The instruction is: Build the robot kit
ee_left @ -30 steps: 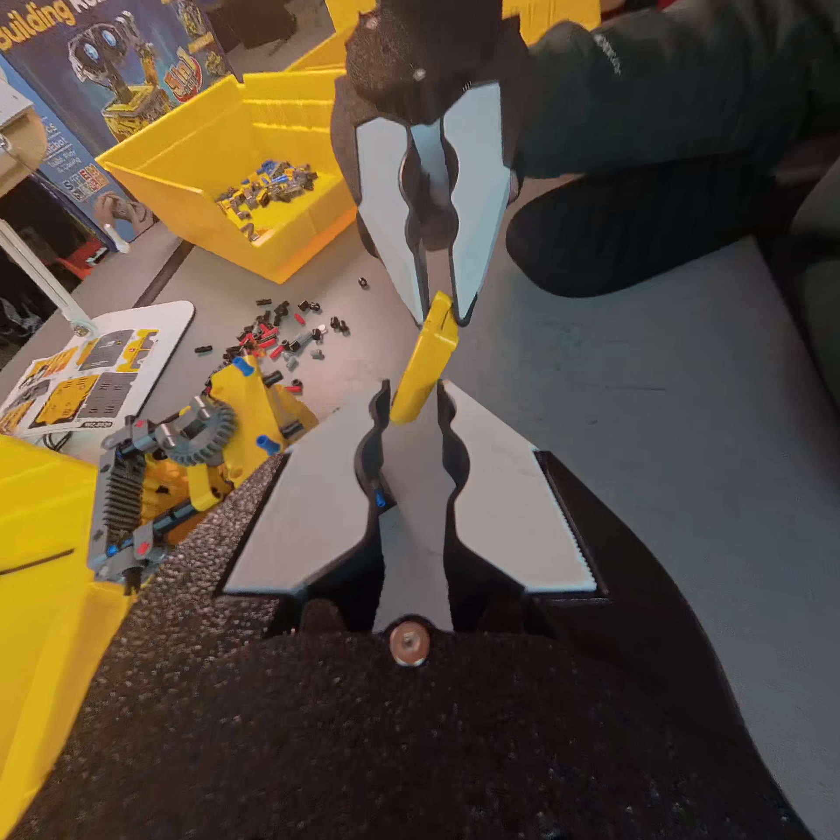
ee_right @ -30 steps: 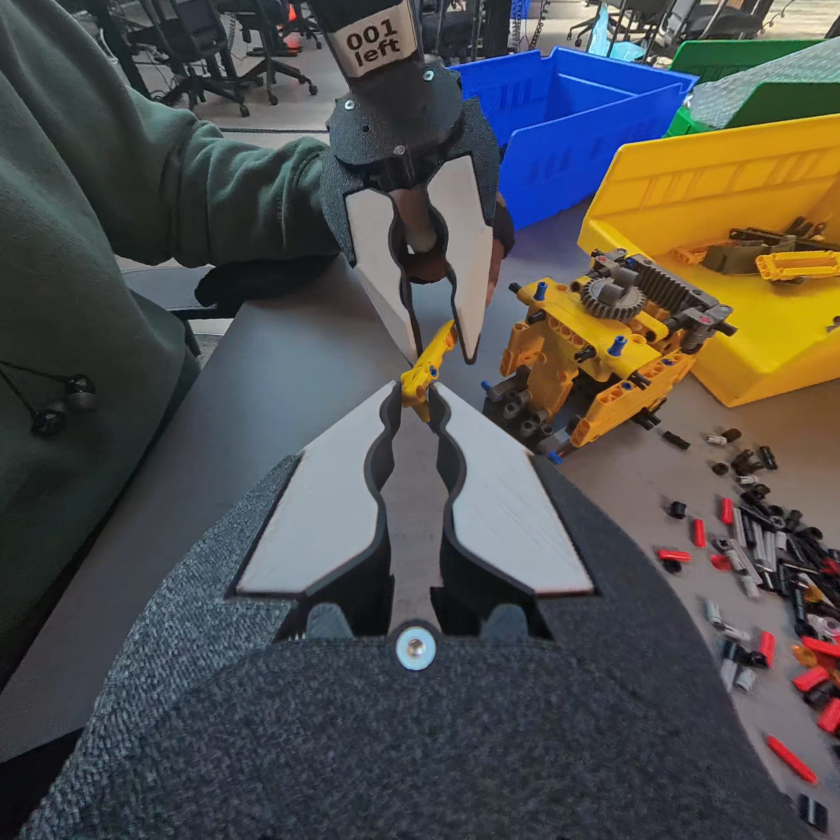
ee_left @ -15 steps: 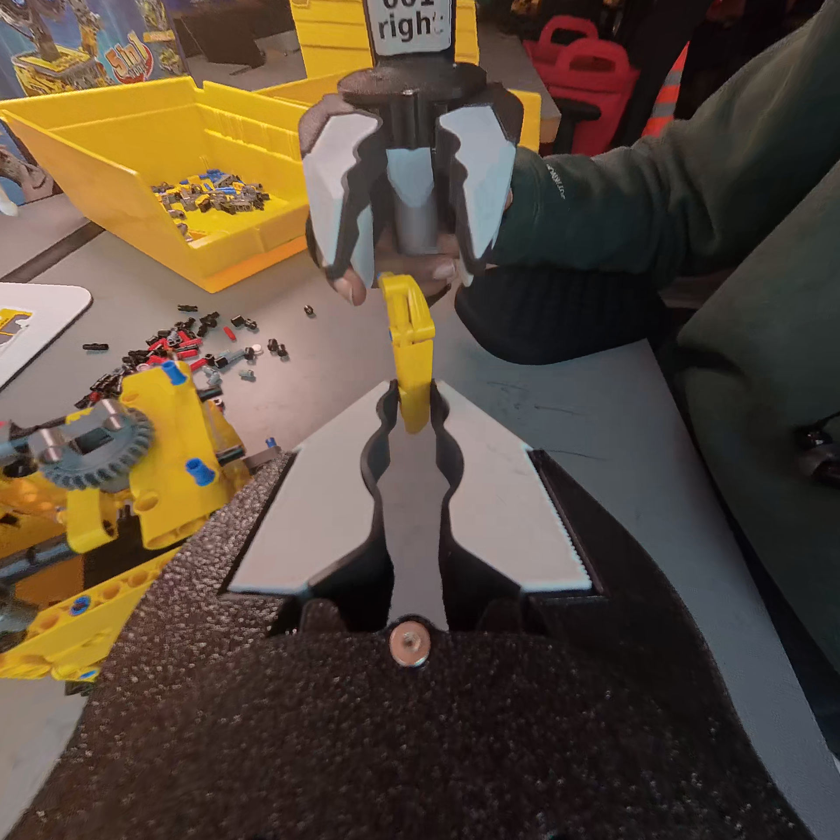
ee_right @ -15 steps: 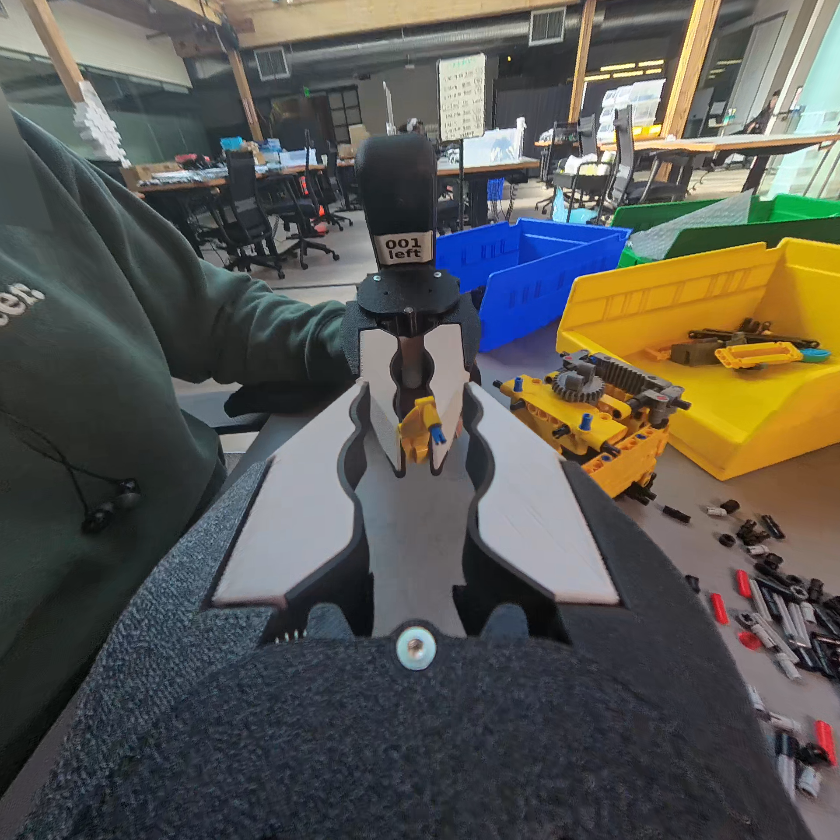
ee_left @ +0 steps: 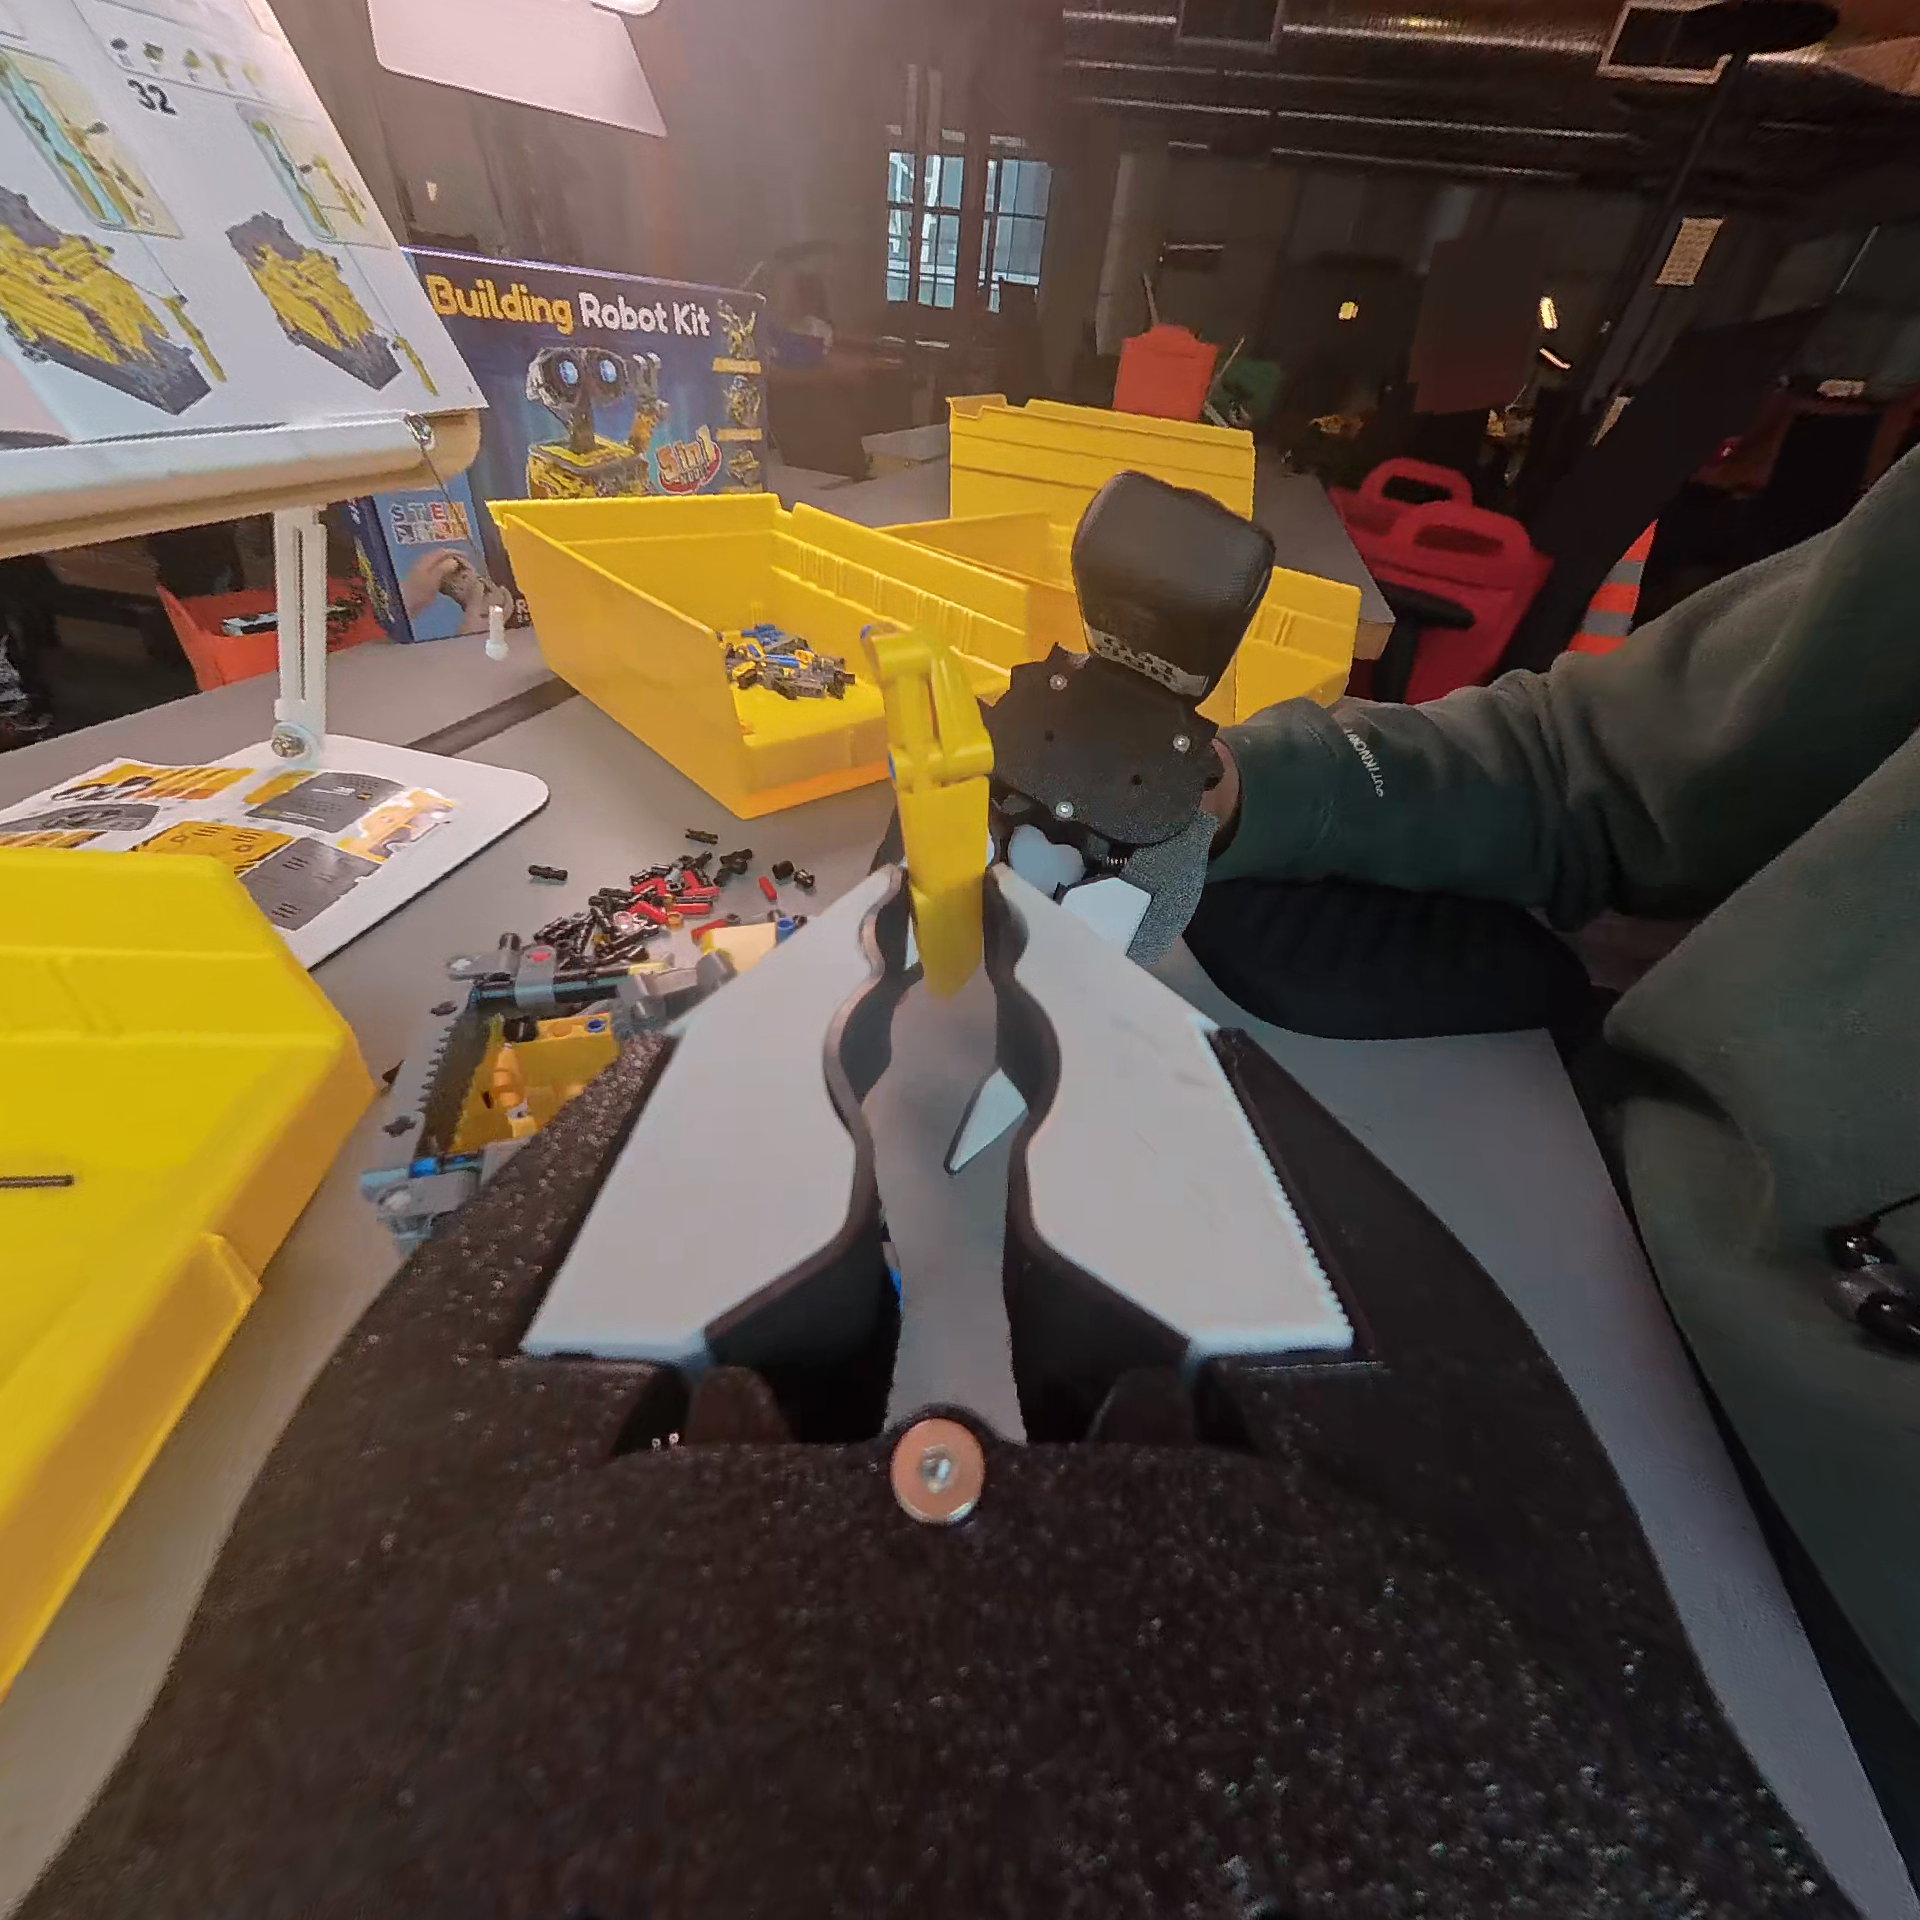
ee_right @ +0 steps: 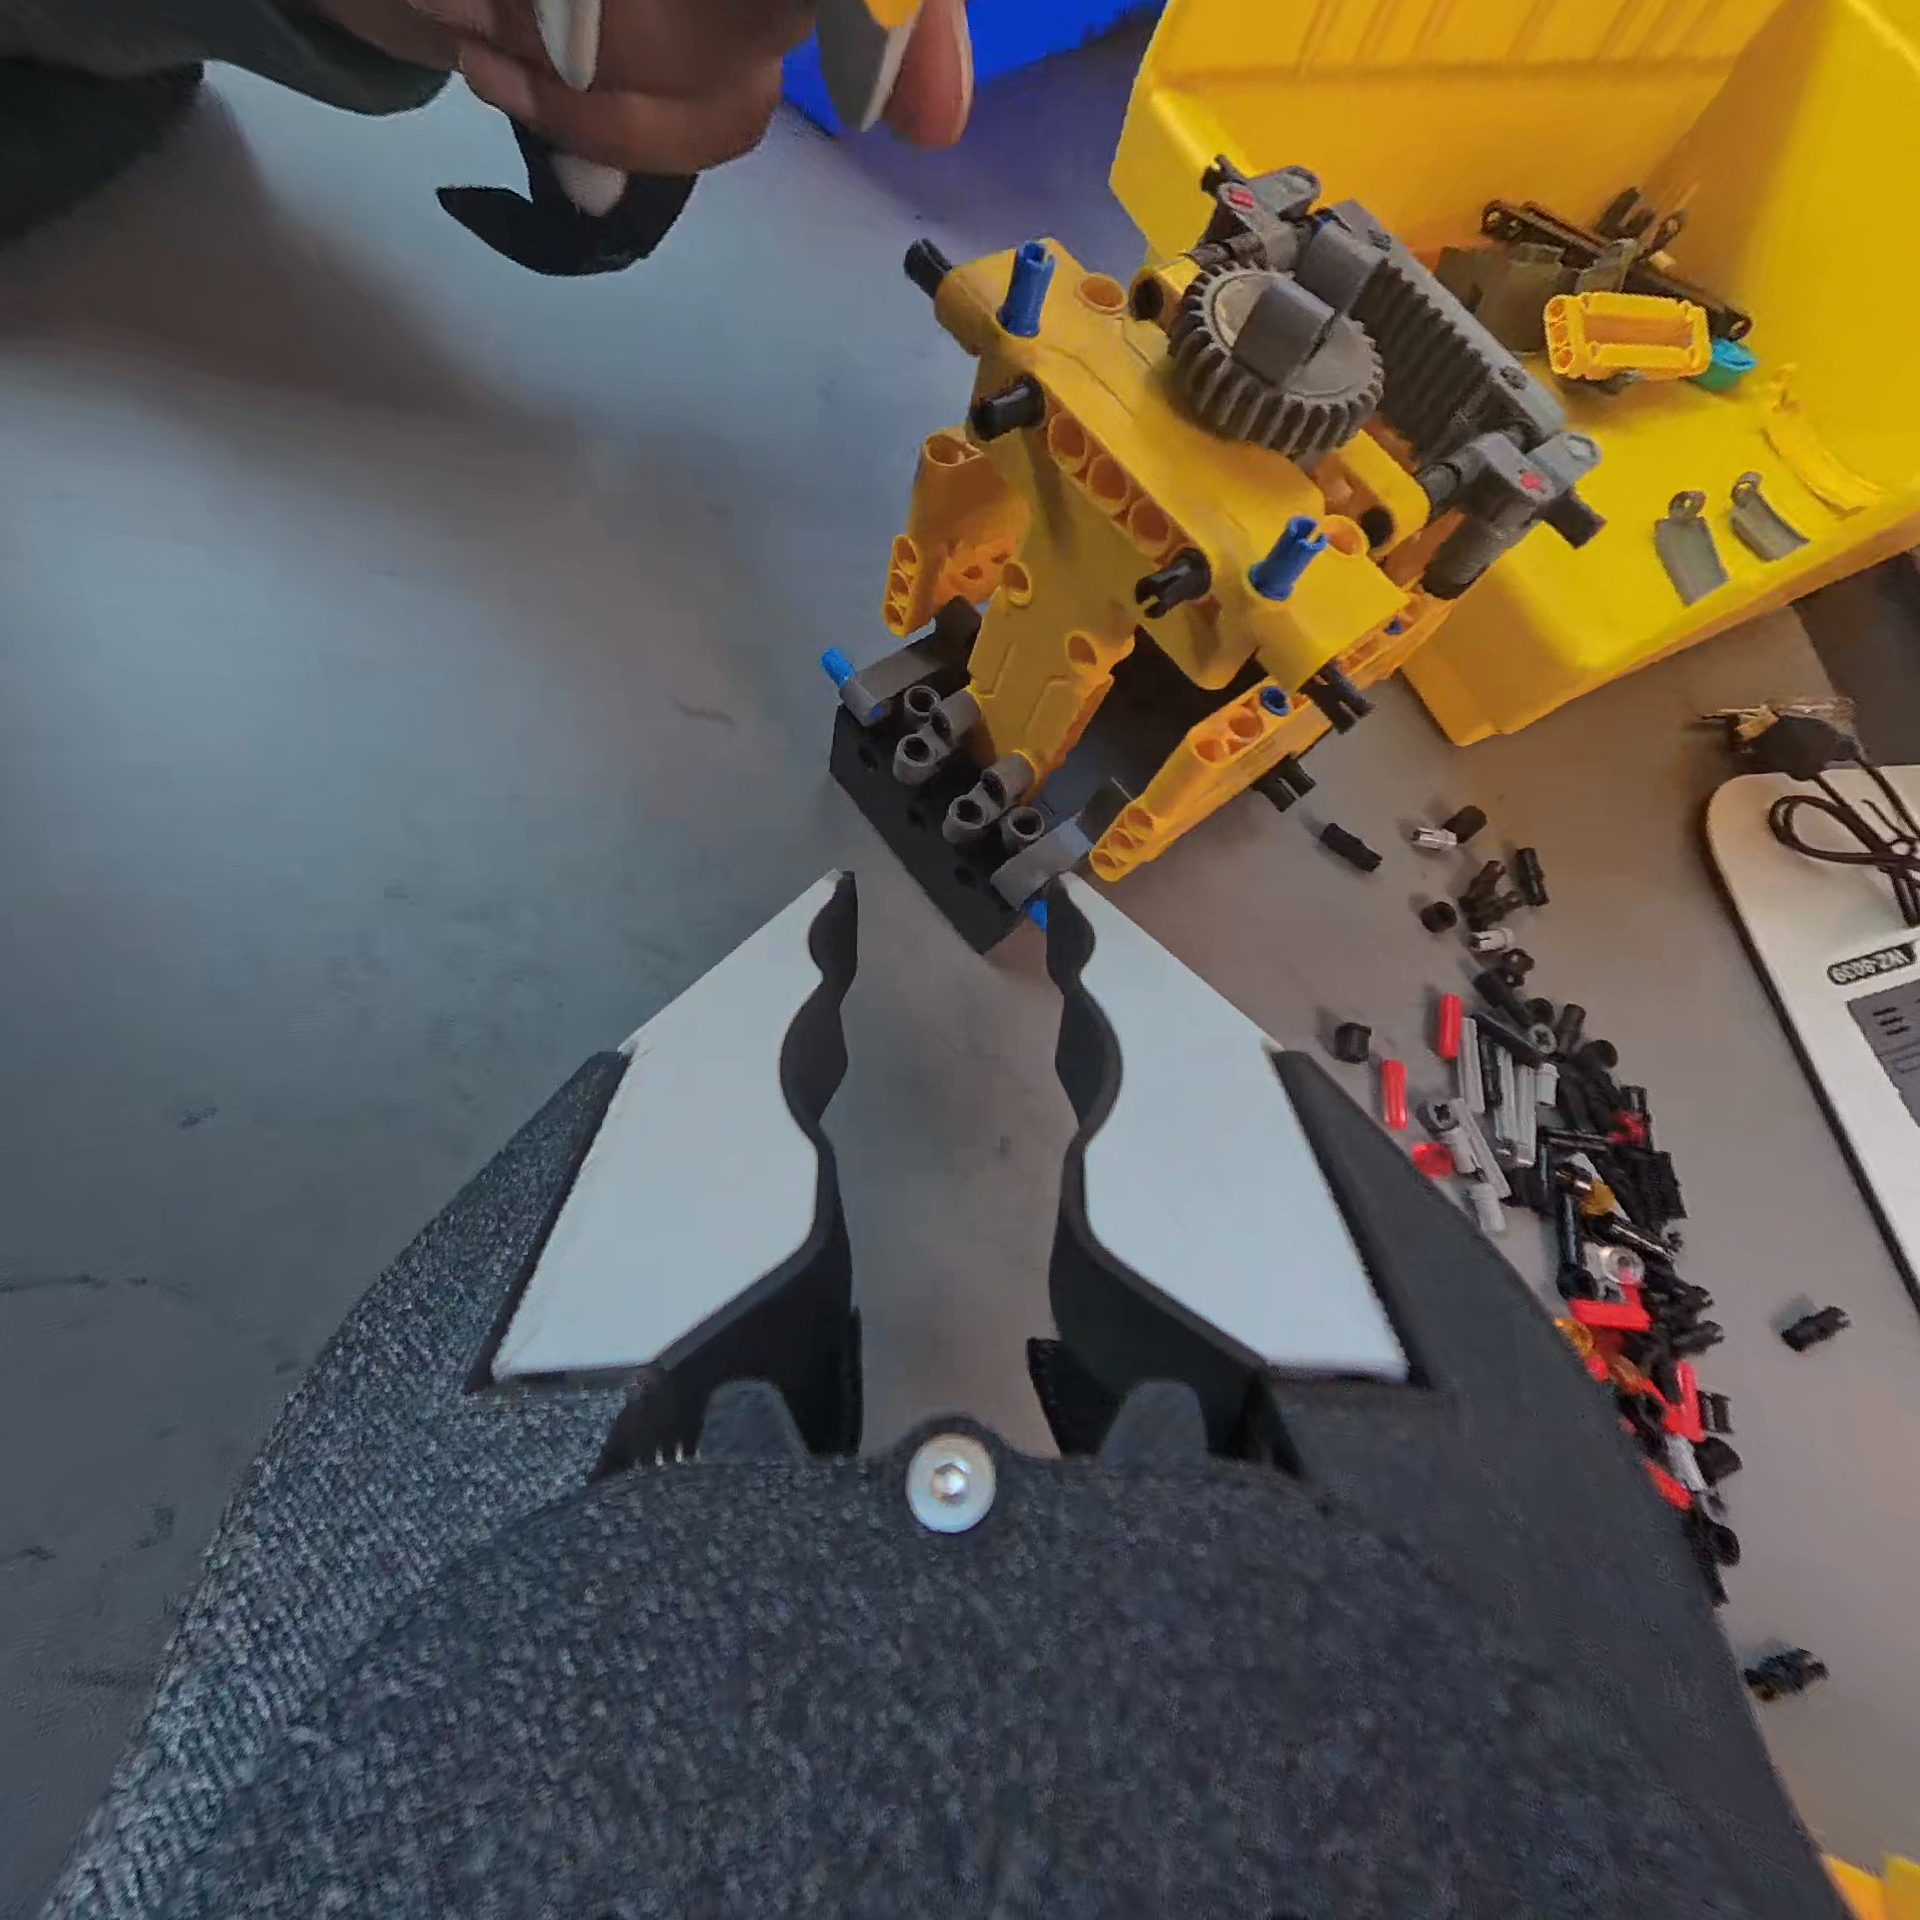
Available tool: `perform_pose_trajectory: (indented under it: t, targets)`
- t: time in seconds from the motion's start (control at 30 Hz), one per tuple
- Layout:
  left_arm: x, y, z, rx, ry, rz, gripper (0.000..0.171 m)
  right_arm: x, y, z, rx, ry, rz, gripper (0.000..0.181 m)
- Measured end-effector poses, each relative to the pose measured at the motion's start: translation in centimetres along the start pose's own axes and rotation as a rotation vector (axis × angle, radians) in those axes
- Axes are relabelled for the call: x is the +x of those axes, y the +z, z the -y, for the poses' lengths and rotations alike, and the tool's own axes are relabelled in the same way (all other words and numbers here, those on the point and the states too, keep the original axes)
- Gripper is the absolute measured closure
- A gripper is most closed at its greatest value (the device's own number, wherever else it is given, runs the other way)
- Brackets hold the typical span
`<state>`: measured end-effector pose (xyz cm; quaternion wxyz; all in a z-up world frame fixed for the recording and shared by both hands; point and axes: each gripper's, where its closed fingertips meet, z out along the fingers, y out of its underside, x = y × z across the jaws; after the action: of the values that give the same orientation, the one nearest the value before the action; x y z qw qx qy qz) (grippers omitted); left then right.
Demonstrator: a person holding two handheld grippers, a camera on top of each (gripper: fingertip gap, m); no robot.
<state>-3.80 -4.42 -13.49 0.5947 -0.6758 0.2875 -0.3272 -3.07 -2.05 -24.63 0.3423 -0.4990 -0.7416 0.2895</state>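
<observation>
Centrally in the left wrist view, the left gripper [ee_left: 943,914] clamps a light, rigid yellow beam assembly [ee_left: 933,790] by its lower end, while the right gripper [ee_right: 951,904] gapes empty beside the yellow gear model [ee_right: 1174,540].

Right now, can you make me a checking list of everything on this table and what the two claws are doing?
Surface: plain grey table, bare on one side.
Job's things: long yellow plastic beam piece; half-built yellow and grey brick model with a toothed gear.
Clutter: scattered small black, red and grey pins; open yellow plastic bins, one holding loose parts.
Grippers: left claw shut on the beam piece; right claw open, empty, tips right beside the model's black base.
Cables: thin black cord on a white stand base.
Surroundings: instruction sheets on a white stand; blue kit box; person's green sleeve.
</observation>
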Motion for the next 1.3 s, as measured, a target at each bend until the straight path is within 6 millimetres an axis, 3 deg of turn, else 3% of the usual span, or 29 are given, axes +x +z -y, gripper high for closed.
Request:
perform_pose_trajectory:
  t: [0.17,0.3,0.47,0.6,0.77,0.93,1.17,1.3]
  targets:
    - [0.5,0.6,-0.6,-0.027,0.0,-0.02,0.159,-1.5,-1.1,1.2,0.092,0.01,0.071,0.147]
    - [0.4,0.2,0.1,0.008,0.008,-0.007,0.159,-0.2,-3.0,2.3,0.222,0.085,0.068,0.145]
    - [1.8,0.3,0.4,0.01,0.016,-0.066,0.159,0.6,-7.6,6.8,0.523,0.149,0.073,0.145]
    - [2.7,1.1,-0.7,-0.034,0.015,-0.103,0.158,0.1,-10.1,9.5,0.688,0.213,0.14,0.146]
    - [3.4,2.0,-2.0,-0.083,0.016,-0.127,0.159,-0.6,-9.6,9.5,0.665,0.216,0.157,0.147]
    - [3.4,2.4,-2.6,-0.105,0.014,-0.124,0.159,-0.7,-9.0,8.8,0.635,0.213,0.161,0.16]
    - [3.5,2.6,-3.1,-0.127,0.009,-0.13,0.159,-0.3,-9.2,9.0,0.655,0.231,0.151,0.156]
    - [3.8,2.8,-3.4,-0.143,0.015,-0.137,0.159,-1.1,-9.0,8.9,0.638,0.228,0.196,0.155]
